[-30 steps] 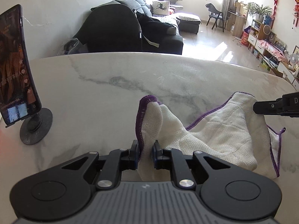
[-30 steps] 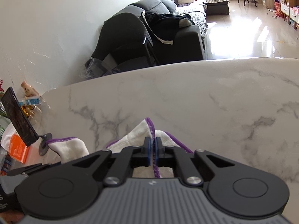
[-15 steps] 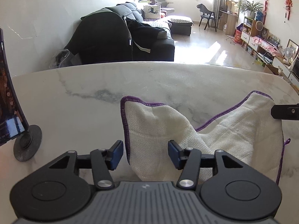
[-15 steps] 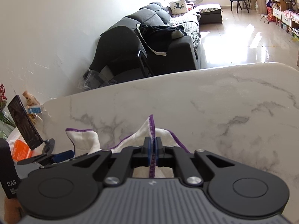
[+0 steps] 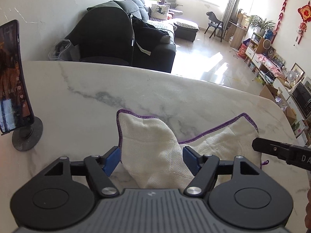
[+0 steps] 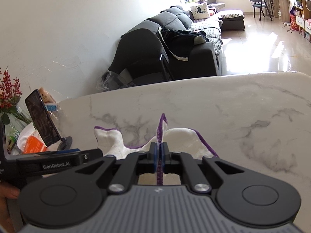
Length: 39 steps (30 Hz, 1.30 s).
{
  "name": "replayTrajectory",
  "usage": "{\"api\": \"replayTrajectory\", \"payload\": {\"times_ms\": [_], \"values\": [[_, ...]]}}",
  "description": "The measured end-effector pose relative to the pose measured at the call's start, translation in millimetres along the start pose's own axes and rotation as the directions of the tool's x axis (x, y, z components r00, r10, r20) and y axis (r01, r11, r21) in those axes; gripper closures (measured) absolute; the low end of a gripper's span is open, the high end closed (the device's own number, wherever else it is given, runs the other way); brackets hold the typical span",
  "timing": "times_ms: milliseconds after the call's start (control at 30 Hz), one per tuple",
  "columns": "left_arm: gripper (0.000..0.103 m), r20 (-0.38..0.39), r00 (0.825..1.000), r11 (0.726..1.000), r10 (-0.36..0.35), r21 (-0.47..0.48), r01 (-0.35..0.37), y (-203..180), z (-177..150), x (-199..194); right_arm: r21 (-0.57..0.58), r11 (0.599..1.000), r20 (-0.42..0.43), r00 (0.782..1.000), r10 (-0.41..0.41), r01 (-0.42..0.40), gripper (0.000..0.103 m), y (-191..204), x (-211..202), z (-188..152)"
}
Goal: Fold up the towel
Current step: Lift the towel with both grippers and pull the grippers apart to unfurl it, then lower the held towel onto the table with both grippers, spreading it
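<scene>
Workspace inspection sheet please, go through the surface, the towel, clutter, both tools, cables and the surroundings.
Surface: white marble table, grey veins.
Job's things: white towel with purple edging, crumpled, partly lying on the table.
Clutter: phone on a round stand at the table's left edge; orange packet and red berry sprigs behind it.
Grippers: left tool jaws opening, towel between them but the pads not pressing it; right tool shut on the towel's purple edge.
Cables: nothing seen.
Surroundings: dark sofa, chair, shelves, sunlit floor.
</scene>
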State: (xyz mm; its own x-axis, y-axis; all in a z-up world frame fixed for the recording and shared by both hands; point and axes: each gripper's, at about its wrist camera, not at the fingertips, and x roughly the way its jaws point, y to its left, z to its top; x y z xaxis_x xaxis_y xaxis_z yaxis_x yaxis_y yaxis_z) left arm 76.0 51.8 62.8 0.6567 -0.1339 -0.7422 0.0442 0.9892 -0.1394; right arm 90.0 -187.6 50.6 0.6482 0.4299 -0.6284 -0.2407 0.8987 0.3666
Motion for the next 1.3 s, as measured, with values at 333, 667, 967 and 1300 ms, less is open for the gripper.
{"api": "replayTrajectory", "payload": {"times_ms": [333,667,967,1300], "values": [[0.031,-0.003,0.994,0.994,-0.108,-0.011,0.108,-18,8,-7,-0.105,0.991,-0.032,0.997,0.075,-0.078,0.098,27,-2,-12],[0.031,-0.017,0.99,0.989,-0.142,-0.032,0.141,-29,1,1,-0.157,0.982,-0.06,0.994,0.094,-0.103,0.098,39,0,-23],[0.031,-0.034,0.97,0.967,-0.24,-0.098,0.236,-24,5,-4,-0.153,0.984,-0.067,0.994,0.085,-0.095,0.098,36,0,-24],[0.041,-0.074,0.957,0.955,-0.279,-0.121,0.27,-35,7,5,-0.185,0.975,-0.08,0.991,0.11,-0.123,0.098,46,-2,-28]]}}
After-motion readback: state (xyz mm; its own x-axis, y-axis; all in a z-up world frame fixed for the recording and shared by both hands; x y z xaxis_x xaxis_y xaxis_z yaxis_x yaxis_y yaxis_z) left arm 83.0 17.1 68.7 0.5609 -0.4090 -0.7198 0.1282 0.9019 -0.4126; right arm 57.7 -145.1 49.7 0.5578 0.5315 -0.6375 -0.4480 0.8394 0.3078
